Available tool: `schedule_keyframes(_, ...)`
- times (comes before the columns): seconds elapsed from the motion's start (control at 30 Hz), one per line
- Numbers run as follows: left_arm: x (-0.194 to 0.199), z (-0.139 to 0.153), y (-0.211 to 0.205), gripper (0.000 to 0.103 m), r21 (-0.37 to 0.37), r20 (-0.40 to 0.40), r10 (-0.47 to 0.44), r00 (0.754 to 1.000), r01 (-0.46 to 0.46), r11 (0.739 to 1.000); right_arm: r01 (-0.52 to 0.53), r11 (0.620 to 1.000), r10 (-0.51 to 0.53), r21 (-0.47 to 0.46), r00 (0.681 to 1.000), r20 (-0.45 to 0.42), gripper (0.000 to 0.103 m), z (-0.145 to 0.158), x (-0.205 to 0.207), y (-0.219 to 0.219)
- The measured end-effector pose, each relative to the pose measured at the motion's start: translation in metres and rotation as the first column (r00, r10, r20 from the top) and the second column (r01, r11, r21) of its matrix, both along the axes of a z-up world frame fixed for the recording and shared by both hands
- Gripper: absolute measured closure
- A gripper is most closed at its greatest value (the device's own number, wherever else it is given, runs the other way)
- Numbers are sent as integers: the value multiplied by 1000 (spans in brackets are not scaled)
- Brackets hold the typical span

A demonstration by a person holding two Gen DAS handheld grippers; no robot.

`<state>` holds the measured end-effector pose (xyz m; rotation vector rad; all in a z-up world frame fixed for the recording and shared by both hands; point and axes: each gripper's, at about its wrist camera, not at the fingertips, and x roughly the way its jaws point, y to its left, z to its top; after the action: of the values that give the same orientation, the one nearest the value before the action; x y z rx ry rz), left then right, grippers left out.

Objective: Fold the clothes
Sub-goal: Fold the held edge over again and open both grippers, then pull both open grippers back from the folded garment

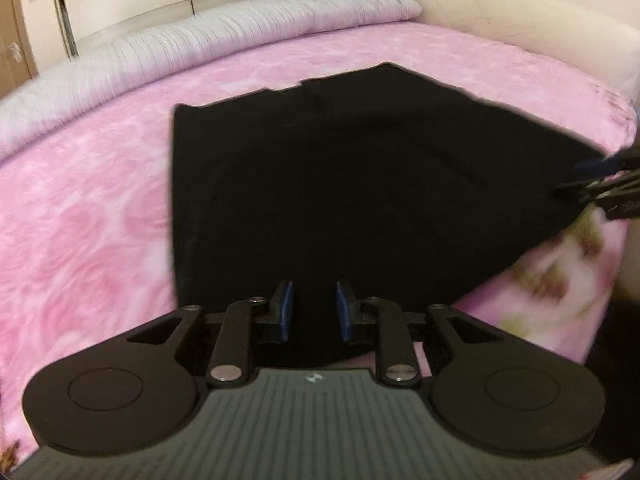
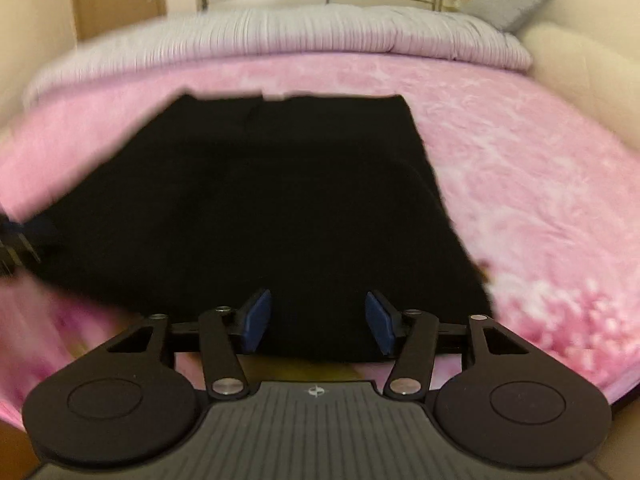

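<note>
Ok so from my end: the left claw (image 1: 312, 312) has its blue pads (image 1: 285, 309) a little way apart, hanging over the near edge of the flat black fabric garment (image 1: 340, 184). Cloth shows between the pads, but I don't see them pressing on it. The right claw (image 2: 318, 320) is spread noticeably wider, same deal: the near hem shows between the pads and nothing is pinched.

The garment lies flat on the fluffy pink blanket (image 1: 88, 208) covering the bed, roughly in the middle, wider near me and narrower at the far end. Both views are blurry, so I can't make out seams or what kind of garment it is.

Beyond the garment, a pale ribbed grey quilt (image 2: 280, 36) is bunched along the far edge of the bed, with a grey pillow (image 2: 512, 4) at the far right. A cream padded headboard (image 1: 520, 28) curves along the right side.
</note>
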<state>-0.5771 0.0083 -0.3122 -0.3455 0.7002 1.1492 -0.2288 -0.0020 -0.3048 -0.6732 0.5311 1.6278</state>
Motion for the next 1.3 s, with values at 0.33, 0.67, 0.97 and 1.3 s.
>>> schedule_keyframes(0.33,-30,18,-8,83,-64,72,144,987,-139,988,97,995,-97,-21,995,-1,58,18,27,2)
schedule_keyframes(0.67,-7,17,-13,66,-153,43,325,945,-315,936,221,967,-232,-128,970,-79,44,1,34,-16)
schedule_keyframes(0.97,14,48,-53,62,-174,-4,340,941,-335,926,263,959,-274,-109,955,-109,29,52,23,-44)
schedule_keyframes(1.3,36,102,-102,50,-55,-28,338,941,-339,939,195,980,-198,-44,975,-101,15,95,-15,-77)
